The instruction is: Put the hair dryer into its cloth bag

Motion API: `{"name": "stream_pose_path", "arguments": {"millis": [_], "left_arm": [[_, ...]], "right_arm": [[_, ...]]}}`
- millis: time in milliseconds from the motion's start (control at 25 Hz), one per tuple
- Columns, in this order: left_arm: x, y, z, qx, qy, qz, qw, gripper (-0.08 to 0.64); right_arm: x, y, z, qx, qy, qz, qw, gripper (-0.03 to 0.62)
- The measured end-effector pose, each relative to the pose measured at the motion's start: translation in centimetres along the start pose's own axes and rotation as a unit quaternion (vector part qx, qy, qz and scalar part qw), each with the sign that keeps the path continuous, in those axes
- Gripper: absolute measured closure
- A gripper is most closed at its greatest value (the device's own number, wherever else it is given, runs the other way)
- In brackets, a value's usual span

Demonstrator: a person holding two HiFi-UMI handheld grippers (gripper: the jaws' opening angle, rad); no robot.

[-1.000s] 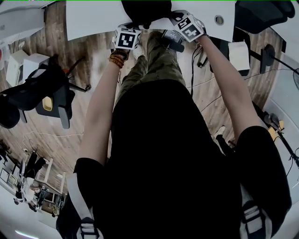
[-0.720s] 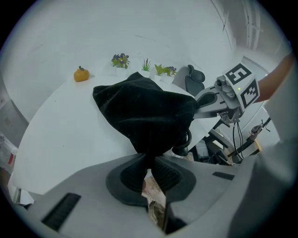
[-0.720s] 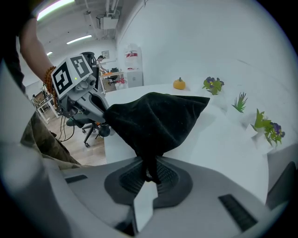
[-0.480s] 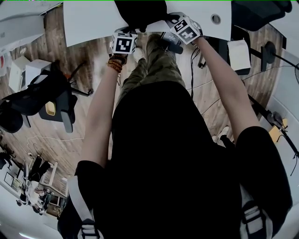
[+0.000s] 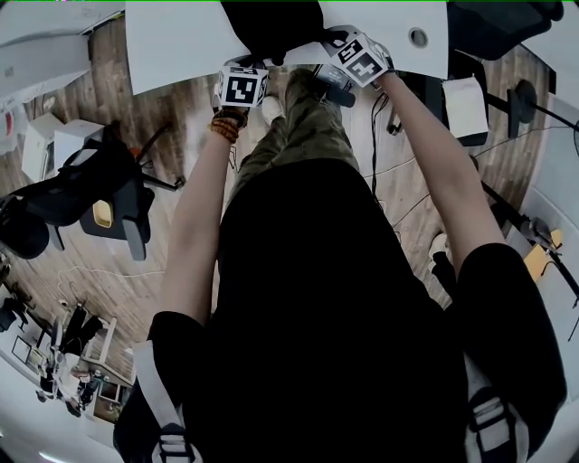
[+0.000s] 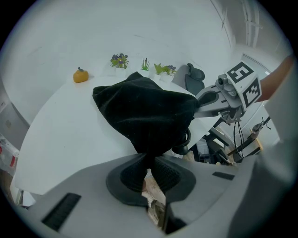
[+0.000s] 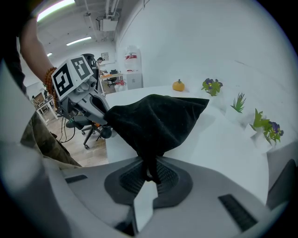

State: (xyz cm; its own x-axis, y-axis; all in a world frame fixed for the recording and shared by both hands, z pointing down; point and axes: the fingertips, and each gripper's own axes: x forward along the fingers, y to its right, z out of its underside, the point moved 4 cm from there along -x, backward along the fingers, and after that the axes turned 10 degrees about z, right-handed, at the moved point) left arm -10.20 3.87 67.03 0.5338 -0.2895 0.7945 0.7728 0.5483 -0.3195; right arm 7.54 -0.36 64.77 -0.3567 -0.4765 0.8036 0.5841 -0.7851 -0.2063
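Observation:
A black cloth bag [image 6: 144, 114] hangs bunched over the near edge of the white table [image 6: 65, 135], stretched between both grippers. My left gripper [image 6: 150, 162] is shut on one fold of the bag's cloth. My right gripper [image 7: 150, 173] is shut on another fold of the bag [image 7: 158, 123]. From the head view, the bag [image 5: 271, 23] lies at the top with the left gripper's marker cube [image 5: 242, 88] and the right one's [image 5: 362, 59] just below it. A dark rounded part [image 6: 185, 142] shows under the bag's edge; I cannot tell whether it is the hair dryer.
A small orange pumpkin [image 6: 80, 75] and little potted plants [image 6: 120, 60] stand along the table's far edge. A black office chair [image 5: 90, 185] is on the wooden floor at the left. Cables [image 5: 389, 154] trail on the floor by the person's right arm.

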Motion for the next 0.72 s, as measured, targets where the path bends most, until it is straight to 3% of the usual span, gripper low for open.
{"name": "stream_pose_path", "arguments": {"millis": [200, 440, 720], "left_arm": [[-0.7, 0.1, 0.0, 0.004, 0.007, 0.013, 0.9999, 0.520], [-2.8, 0.2, -1.5, -0.041, 0.071, 0.044, 0.9957, 0.522], [-5.4, 0.5, -4.1, -0.049, 0.122, 0.056, 0.9898, 0.522]], "right_arm": [[-0.2, -0.1, -0.5, 0.008, 0.012, -0.005, 1.000, 0.551], [-2.1, 0.7, -2.8, 0.070, 0.054, 0.005, 0.996, 0.555], [-3.8, 2.1, -4.9, 0.127, 0.095, 0.015, 0.987, 0.558]]}}
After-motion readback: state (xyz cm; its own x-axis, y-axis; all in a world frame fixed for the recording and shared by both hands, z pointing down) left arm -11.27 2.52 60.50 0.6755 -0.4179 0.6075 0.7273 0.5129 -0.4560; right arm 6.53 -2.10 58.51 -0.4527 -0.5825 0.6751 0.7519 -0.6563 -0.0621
